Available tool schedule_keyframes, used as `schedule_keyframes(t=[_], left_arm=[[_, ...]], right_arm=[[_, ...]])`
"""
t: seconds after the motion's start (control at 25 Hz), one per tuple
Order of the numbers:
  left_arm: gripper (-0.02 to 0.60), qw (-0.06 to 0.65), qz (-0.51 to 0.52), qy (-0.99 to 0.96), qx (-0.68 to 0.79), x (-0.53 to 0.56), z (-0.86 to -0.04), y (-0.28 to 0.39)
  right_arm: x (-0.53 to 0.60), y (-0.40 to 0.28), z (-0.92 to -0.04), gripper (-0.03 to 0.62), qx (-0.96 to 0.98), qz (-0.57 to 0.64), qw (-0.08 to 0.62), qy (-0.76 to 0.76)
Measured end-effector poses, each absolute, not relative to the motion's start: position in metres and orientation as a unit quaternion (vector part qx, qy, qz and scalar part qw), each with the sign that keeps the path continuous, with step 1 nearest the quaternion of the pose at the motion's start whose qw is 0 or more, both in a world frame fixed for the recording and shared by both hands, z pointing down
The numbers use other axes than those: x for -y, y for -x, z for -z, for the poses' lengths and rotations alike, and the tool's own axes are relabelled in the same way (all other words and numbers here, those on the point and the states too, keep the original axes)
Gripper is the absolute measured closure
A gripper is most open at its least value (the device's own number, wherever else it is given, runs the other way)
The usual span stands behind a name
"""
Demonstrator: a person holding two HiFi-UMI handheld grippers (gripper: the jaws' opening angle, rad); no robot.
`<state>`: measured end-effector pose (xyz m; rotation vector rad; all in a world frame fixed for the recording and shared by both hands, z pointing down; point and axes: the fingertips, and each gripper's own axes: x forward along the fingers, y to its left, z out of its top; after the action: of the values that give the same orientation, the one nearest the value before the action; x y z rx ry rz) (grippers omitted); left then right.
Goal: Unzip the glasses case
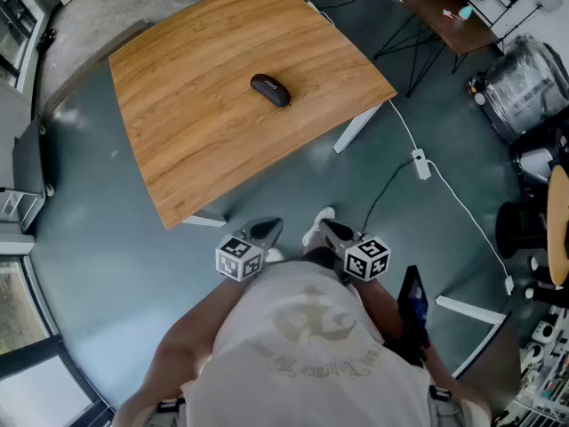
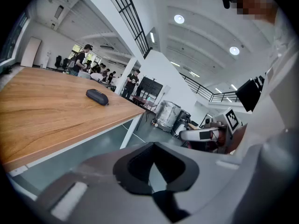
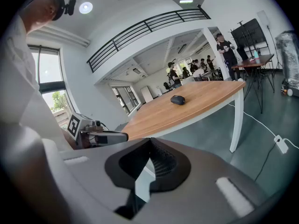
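Left gripper, right gripper — jaws closed, empty | step: approach not begun | next: reach glasses case on table — open jaws first

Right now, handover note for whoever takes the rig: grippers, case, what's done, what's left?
Left gripper: shut, empty, held near the body, short of the table.
Right gripper: shut, empty, beside the left one.
Glasses case: lies alone on the table, far from both grippers, looks closed.
Done: nothing yet.
Left: step up to the table, steady the case with one gripper, unzip it with the other.
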<state>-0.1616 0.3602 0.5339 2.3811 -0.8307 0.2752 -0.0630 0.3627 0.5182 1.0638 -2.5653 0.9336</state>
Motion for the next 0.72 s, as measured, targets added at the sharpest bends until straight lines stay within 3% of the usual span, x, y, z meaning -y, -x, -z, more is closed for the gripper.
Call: schedule_keyframes(t=[0.72], left_arm=[[0.58, 0.314, -0.11, -0.886, 0.322, -0.335, -0.543, 0.165]], right_arm=[[-0.327, 0.07, -0.525, 0.586, 0.871, -0.329, 0.117, -0.346]])
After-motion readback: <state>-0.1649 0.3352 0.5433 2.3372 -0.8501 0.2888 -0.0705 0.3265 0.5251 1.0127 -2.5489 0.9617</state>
